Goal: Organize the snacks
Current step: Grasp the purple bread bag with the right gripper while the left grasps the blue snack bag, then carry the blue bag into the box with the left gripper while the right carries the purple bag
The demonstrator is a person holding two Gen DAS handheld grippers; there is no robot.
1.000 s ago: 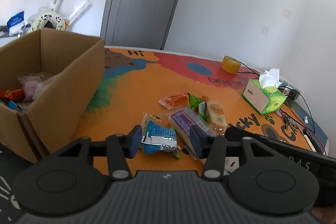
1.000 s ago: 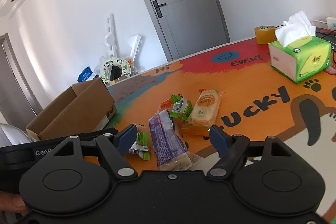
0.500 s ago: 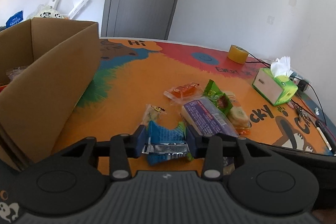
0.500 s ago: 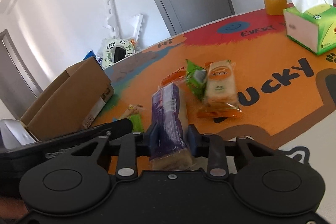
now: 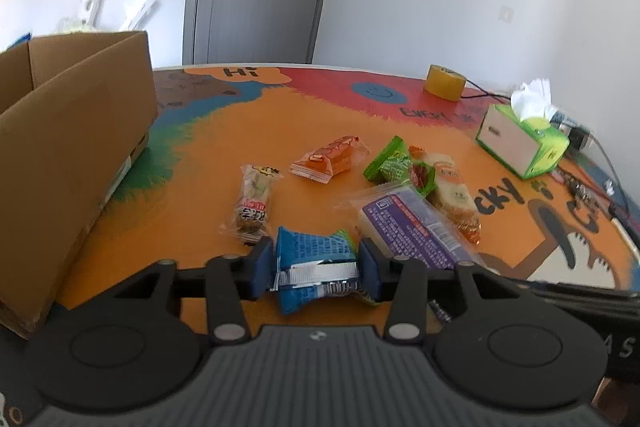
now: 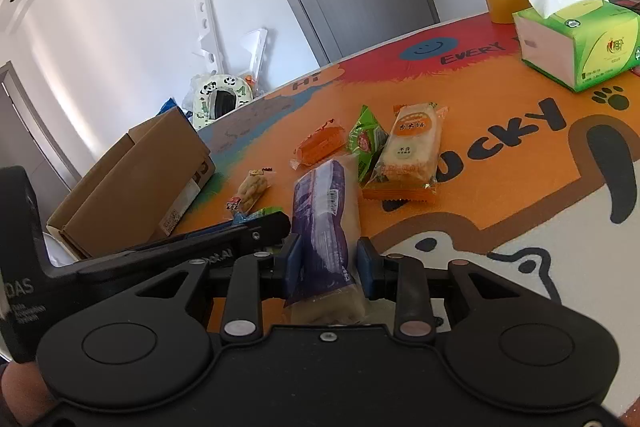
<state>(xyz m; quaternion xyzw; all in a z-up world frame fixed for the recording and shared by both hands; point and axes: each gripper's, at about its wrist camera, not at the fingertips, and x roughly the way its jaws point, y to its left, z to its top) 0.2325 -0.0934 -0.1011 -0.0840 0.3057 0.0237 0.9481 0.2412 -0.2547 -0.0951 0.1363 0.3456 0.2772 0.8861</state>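
My left gripper (image 5: 316, 273) is shut on a blue snack packet (image 5: 314, 259) low over the orange mat. My right gripper (image 6: 326, 267) is shut on a long purple snack pack (image 6: 324, 223), which also shows in the left wrist view (image 5: 412, 227). Loose on the mat lie a clear cracker packet (image 5: 254, 203), an orange packet (image 5: 332, 159), a green packet (image 5: 394, 167) and a beige cake pack (image 6: 412, 147). An open cardboard box (image 5: 68, 147) stands at the left.
A green tissue box (image 5: 524, 143) and a yellow tape roll (image 5: 444, 83) sit at the far right of the mat, with cables (image 5: 592, 187) along the right edge. The left gripper's body (image 6: 160, 251) lies close beside my right gripper.
Both grippers have closed from open onto their packets, the left on the blue one and the right on the purple one. Both views have shifted slightly, and the cracker packet is now uncovered.
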